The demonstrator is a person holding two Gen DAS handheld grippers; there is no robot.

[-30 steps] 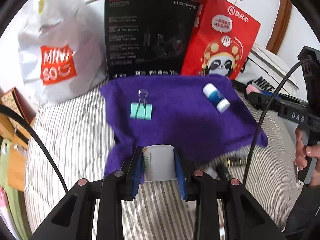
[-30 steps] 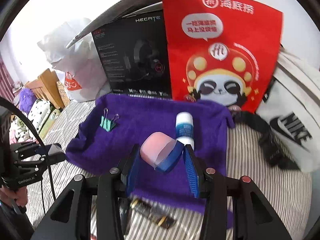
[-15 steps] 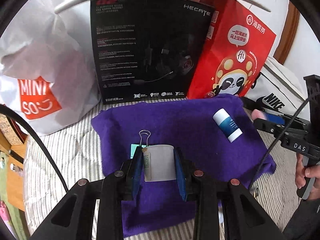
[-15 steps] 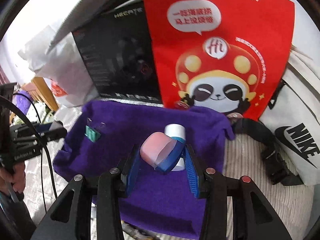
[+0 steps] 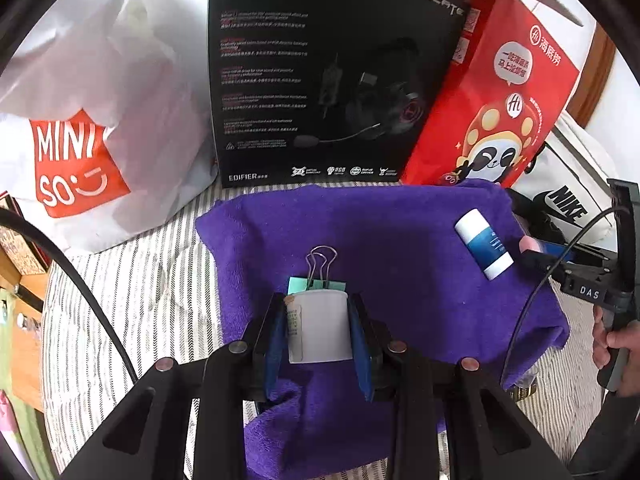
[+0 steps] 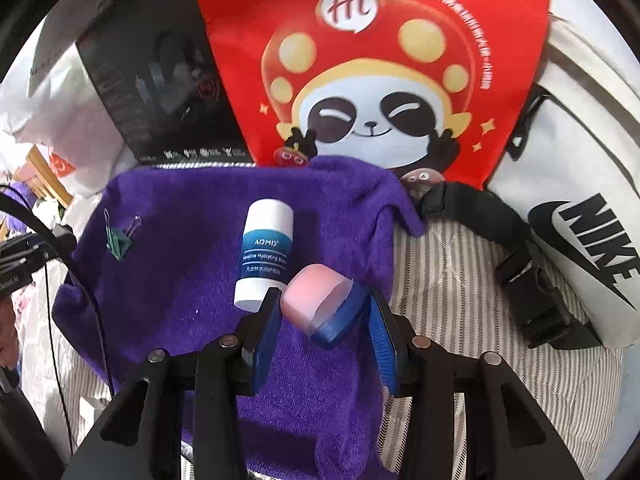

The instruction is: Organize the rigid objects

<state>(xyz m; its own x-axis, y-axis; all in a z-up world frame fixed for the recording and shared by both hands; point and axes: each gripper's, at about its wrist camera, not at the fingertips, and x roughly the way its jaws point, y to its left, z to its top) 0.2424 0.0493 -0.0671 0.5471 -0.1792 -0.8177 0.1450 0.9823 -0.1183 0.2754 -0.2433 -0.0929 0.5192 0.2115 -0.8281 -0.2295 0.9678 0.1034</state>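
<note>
left gripper clamps white box | over purple towel (binder clip just beyond)

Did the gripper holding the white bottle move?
Yes. The left gripper moved forward over the purple towel, toward the green clip and black box.

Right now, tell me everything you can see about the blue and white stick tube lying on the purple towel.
The stick tube is a short round cylinder, seemingly smooth plastic, white at both ends with a blue label band bearing white print. It looks closed and lies on its side on the purple towel, free of both grippers. From the right wrist view its near end sits just beyond the right gripper, which holds a pink and blue item. The green binder clip lies well apart.
</note>
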